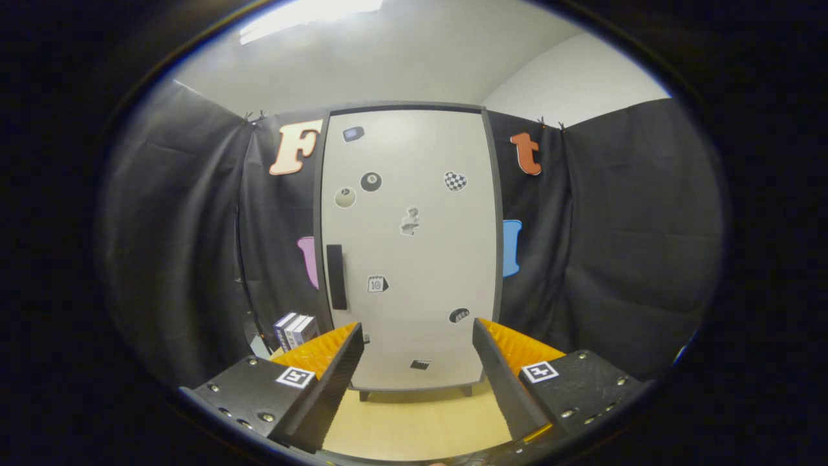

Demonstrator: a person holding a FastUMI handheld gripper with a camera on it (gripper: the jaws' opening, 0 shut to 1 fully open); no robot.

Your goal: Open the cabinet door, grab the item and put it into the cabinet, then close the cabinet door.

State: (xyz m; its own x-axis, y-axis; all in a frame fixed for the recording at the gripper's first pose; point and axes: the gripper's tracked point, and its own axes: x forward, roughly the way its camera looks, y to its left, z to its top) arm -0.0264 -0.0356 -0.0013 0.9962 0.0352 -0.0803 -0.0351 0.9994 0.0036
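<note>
Tongs (417, 340) spread wide, holding nothing, over the worktop (414, 421); cabinet (409, 249) stands beyond them with door shut, dark handle (336, 277) at its left edge, small boxes (295, 329) just left of the cabinet's foot.

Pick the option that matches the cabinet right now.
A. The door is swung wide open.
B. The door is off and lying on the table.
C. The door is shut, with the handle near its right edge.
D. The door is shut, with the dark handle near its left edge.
D: the cabinet door sits flat in its frame, the dark handle by its left edge, beyond the open, empty tool.
</note>
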